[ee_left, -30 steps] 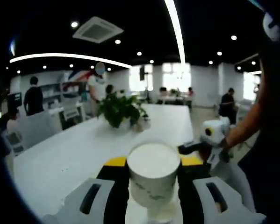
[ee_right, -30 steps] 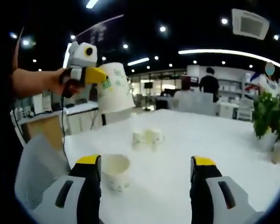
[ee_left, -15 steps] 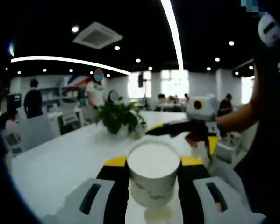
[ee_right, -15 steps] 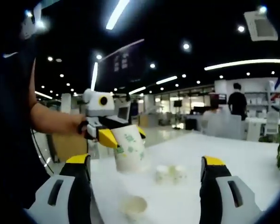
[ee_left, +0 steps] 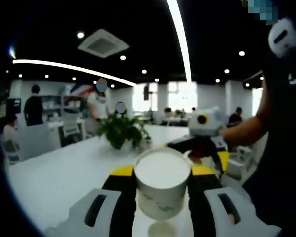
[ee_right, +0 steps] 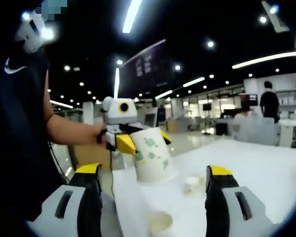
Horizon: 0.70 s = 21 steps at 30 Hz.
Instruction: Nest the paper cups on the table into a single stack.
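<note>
My left gripper (ee_left: 162, 174) is shut on a white paper cup with green print (ee_left: 162, 185), held upright above the white table (ee_left: 63, 177). Right under it an open cup (ee_left: 162, 230) stands on the table. In the right gripper view the same held cup (ee_right: 153, 157) tilts in the left gripper (ee_right: 144, 141), above the standing cup (ee_right: 160, 223). Another pale cup or pair of cups (ee_right: 192, 183) sits farther back, blurred. My right gripper (ee_right: 150, 185) is open with nothing between its fingers, and it shows close behind the held cup as the right gripper (ee_left: 196, 150).
A potted green plant (ee_left: 120, 131) stands mid-table beyond the cups. The person's bare arm (ee_right: 71, 131) and dark shirt (ee_right: 19, 148) are at the left. People and chairs (ee_left: 36, 140) lie beyond the table's far side.
The right gripper has risen from the table and come in close behind the held cup. The left gripper keeps its cup, now tilted over the standing cup.
</note>
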{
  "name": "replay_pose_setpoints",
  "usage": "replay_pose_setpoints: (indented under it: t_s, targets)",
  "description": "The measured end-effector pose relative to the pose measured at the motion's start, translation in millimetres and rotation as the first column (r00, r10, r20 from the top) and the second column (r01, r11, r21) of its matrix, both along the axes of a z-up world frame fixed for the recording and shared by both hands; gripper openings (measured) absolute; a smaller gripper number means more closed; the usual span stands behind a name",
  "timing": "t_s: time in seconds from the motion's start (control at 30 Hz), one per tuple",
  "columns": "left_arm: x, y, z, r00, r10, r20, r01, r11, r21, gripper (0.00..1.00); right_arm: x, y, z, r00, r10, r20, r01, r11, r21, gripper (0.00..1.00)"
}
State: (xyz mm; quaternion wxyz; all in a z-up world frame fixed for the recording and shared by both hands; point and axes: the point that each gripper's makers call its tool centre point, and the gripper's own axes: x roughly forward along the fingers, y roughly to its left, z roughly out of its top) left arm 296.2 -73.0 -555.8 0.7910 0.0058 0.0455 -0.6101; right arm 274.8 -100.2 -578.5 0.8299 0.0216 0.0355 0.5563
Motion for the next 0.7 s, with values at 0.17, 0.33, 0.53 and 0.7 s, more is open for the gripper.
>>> replay_pose_setpoints:
  t_s: [0.17, 0.33, 0.53, 0.7]
  targets:
    - [-3.2, 0, 7.6, 1.0, -0.003, 0.0, 0.003, 0.999, -0.043, 0.39, -5, 5, -2.8, 0.999, 0.032, -0.032, -0.032, 0.999, 0.004, 0.74]
    - [-5.2, 0, 14.1, 1.0, -0.008, -0.006, 0.007, 0.996, -0.087, 0.39, -9, 11, -3.0, 0.995, 0.066, -0.076, -0.064, 0.998, 0.029, 0.62]
    - [-6.0, 3, 21.4, 1.0, -0.009, -0.007, 0.008, 0.992, -0.13, 0.39, -14, 17, 2.0, 0.985, 0.111, -0.129, -0.102, 0.992, 0.077, 0.51]
    - [-8.6, 6, 22.2, 1.0, -0.016, -0.016, 0.014, 0.989, -0.148, 0.39, -15, 21, 7.1, 0.981, 0.129, -0.146, -0.115, 0.988, 0.1, 0.49]
